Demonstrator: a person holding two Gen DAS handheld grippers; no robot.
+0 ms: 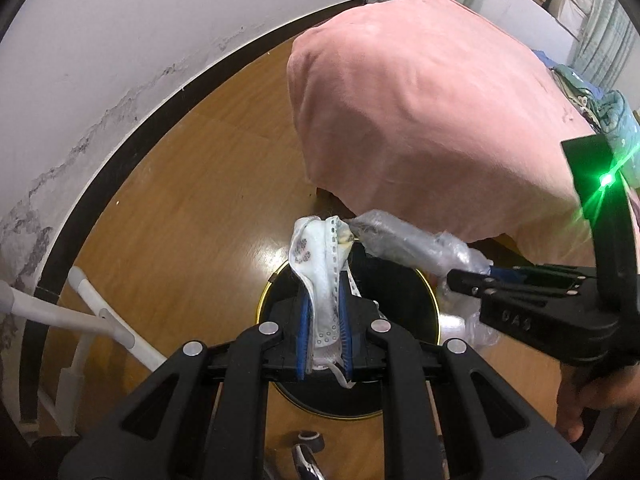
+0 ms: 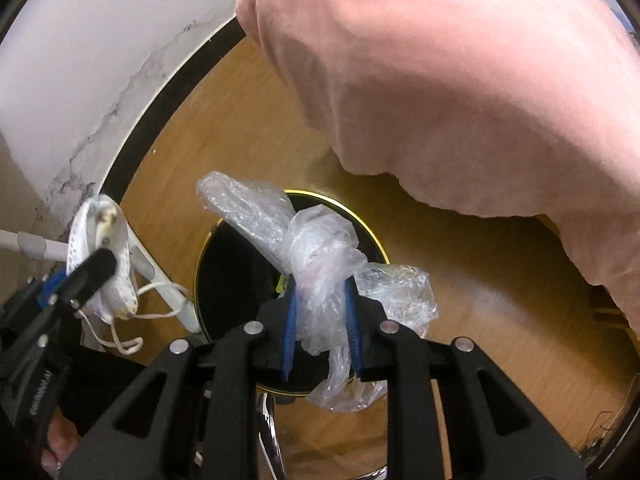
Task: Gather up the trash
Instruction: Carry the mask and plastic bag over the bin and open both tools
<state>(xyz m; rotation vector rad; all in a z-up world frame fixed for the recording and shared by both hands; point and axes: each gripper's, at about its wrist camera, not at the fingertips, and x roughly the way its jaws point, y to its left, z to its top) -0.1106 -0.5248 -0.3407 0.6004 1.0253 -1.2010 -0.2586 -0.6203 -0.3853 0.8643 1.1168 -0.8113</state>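
My left gripper [image 1: 325, 312] is shut on a crumpled white face mask [image 1: 320, 256] and holds it above a round black bin with a gold rim [image 1: 400, 280]. My right gripper [image 2: 322, 312] is shut on a knotted clear plastic bag [image 2: 316, 248] above the same bin [image 2: 224, 280]. In the left wrist view the right gripper [image 1: 472, 280] comes in from the right with the plastic bag [image 1: 404, 240] beside the mask. In the right wrist view the left gripper [image 2: 100, 264] holds the mask [image 2: 100, 248] at the left, its ear loops hanging down.
The bin stands on a wooden floor [image 1: 192, 200]. A bed under a pink blanket [image 1: 420, 100] rises just behind the bin. A white wall with a dark skirting board [image 1: 140, 116] runs at the left. A white tube frame [image 1: 100, 320] stands at the lower left.
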